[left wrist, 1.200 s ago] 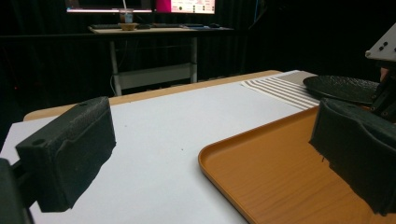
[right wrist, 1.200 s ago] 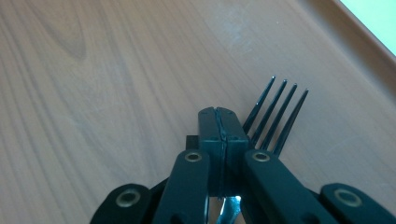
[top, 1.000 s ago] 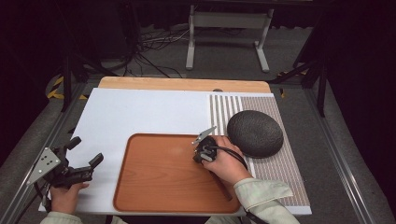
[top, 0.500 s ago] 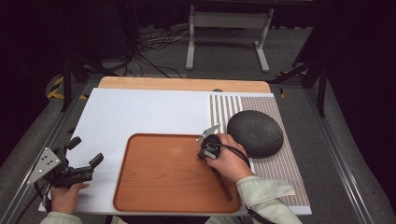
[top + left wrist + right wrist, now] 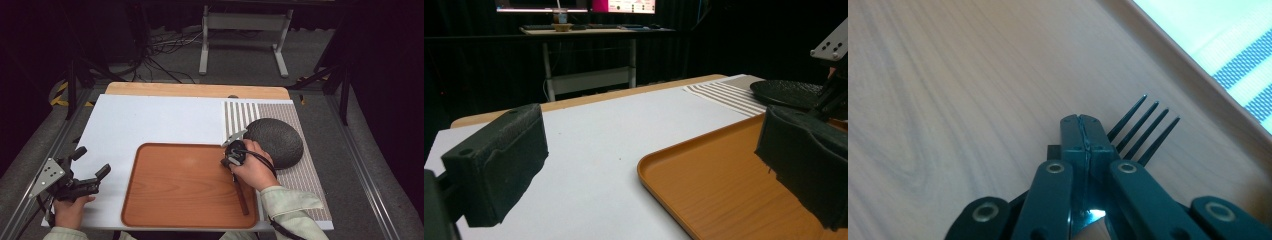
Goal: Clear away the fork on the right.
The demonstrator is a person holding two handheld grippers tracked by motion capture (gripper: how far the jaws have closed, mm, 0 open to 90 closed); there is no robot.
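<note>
Since the earlier frame, right tongs point(image 5: 234, 150), clenched on a black fork point(image 5: 1143, 129), slid toward the dark plate point(image 5: 275, 141) over the wooden tray point(image 5: 165, 200); fork unplaced; left tongs point(image 5: 90, 170) released

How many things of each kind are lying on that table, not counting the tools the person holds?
Tray: 1
Dark plate: 1
Black fork: 1
Striped mat: 1
Total: 4
</note>
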